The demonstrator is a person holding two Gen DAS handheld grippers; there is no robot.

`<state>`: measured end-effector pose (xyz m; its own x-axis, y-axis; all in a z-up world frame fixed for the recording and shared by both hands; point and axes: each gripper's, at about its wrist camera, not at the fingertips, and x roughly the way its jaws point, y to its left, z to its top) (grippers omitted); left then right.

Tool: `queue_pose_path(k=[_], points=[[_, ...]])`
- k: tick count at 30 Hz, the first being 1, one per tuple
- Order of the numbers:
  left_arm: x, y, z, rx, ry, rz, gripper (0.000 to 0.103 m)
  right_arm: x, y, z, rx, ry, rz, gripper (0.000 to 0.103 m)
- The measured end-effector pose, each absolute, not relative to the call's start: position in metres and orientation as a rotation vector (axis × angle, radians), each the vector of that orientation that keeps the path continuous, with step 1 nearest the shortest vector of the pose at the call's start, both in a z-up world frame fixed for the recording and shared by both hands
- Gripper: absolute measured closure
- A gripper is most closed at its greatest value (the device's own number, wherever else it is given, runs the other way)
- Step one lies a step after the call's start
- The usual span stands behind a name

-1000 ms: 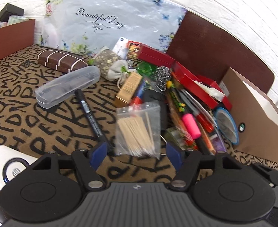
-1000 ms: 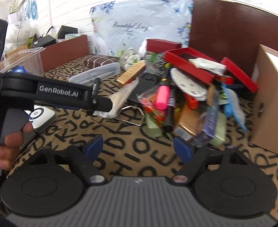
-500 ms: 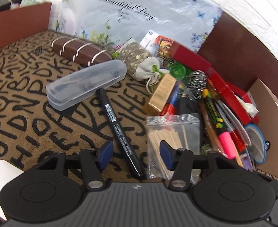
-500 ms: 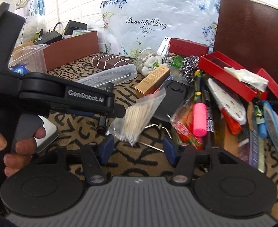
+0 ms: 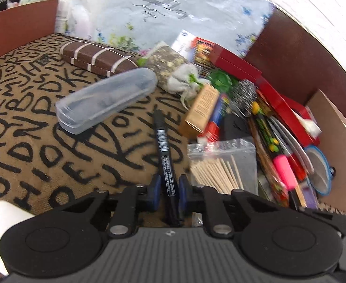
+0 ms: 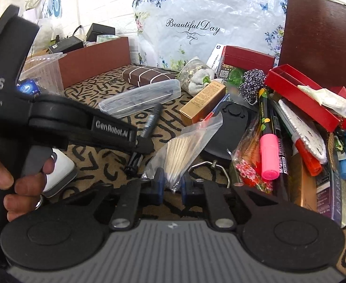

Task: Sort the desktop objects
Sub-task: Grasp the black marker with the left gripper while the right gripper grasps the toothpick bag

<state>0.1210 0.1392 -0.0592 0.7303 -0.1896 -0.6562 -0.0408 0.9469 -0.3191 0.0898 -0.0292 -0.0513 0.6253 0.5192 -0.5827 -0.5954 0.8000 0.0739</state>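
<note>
My left gripper point(image 5: 168, 187) is shut on the near end of a black marker pen point(image 5: 163, 146), which lies pointing away over the letter-patterned mat point(image 5: 31, 122). My right gripper point(image 6: 173, 184) is shut on the lower corner of a clear bag of toothpicks point(image 6: 184, 146); the bag slants up and to the right from its pads. In the right wrist view the left gripper point(image 6: 144, 145) reaches in from the left over the black marker pen point(image 6: 149, 125), with a person's hand point(image 6: 7, 179) on its grip. The same toothpick bag point(image 5: 222, 165) lies just right of the marker in the left wrist view.
A clear plastic case point(image 5: 106, 99), a brown striped case point(image 5: 97, 56) and a gold box point(image 5: 201, 106) lie beyond. A pink highlighter point(image 6: 269, 155), pens, red boxes point(image 6: 302, 94) and a cardboard box point(image 5: 338, 146) crowd the right. A white device point(image 6: 59, 167) sits at the left.
Both grippers moved forward and shut: the left jaws came together on the black marker, the right jaws on the toothpick bag. The marker now points straight away from the left gripper.
</note>
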Motion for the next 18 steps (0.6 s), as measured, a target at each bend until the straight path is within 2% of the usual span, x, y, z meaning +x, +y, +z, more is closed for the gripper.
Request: queue_pose_path(k=[18], points=[[0.029, 0.094, -0.059, -0.222, 0.831, -0.281, 0.089, -0.003, -0.137, -0.043, -0.056, 0.719, 0.607, 0.095]])
